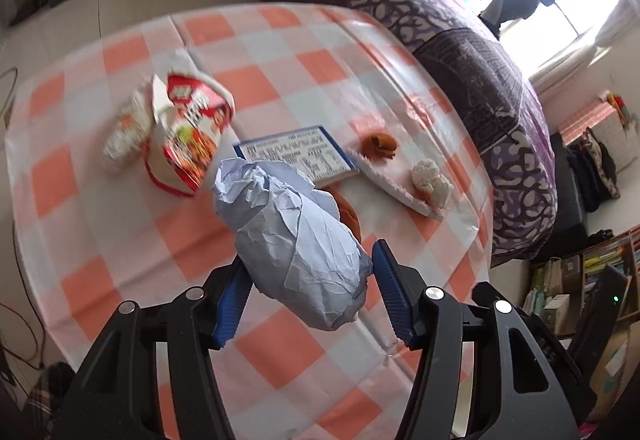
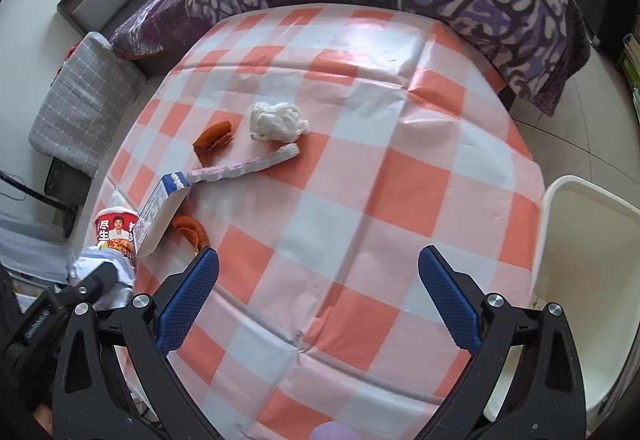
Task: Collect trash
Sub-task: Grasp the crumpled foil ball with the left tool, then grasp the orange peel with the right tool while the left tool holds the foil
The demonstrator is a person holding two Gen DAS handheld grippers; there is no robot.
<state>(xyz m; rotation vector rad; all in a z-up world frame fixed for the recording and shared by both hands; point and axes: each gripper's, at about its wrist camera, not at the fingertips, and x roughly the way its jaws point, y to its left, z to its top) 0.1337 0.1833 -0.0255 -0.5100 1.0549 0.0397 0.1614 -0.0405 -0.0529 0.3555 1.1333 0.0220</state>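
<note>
Two blue ribbed pads of the left gripper (image 1: 310, 292) clamp a crumpled pale paper wad (image 1: 298, 240), which hides part of an orange peel (image 1: 348, 214); a blurred noodle cup (image 1: 188, 136) lies beyond. From the right wrist, the right gripper (image 2: 318, 298) gapes wide and empty above the glossy checked tablecloth (image 2: 360, 180). A white bin (image 2: 584, 260) is cut off at the table's edge.

- One crumpled blue paper ball (image 1: 304, 240)
- One instant noodle cup (image 1: 192, 132)
- Two orange peel pieces (image 2: 214, 140) (image 2: 192, 230)
- One white tissue wad (image 2: 278, 122)
- One blue-white box (image 2: 162, 216)
- One white bin (image 2: 588, 280), right edge of the frame
- One pink foam strip (image 2: 248, 168)
</note>
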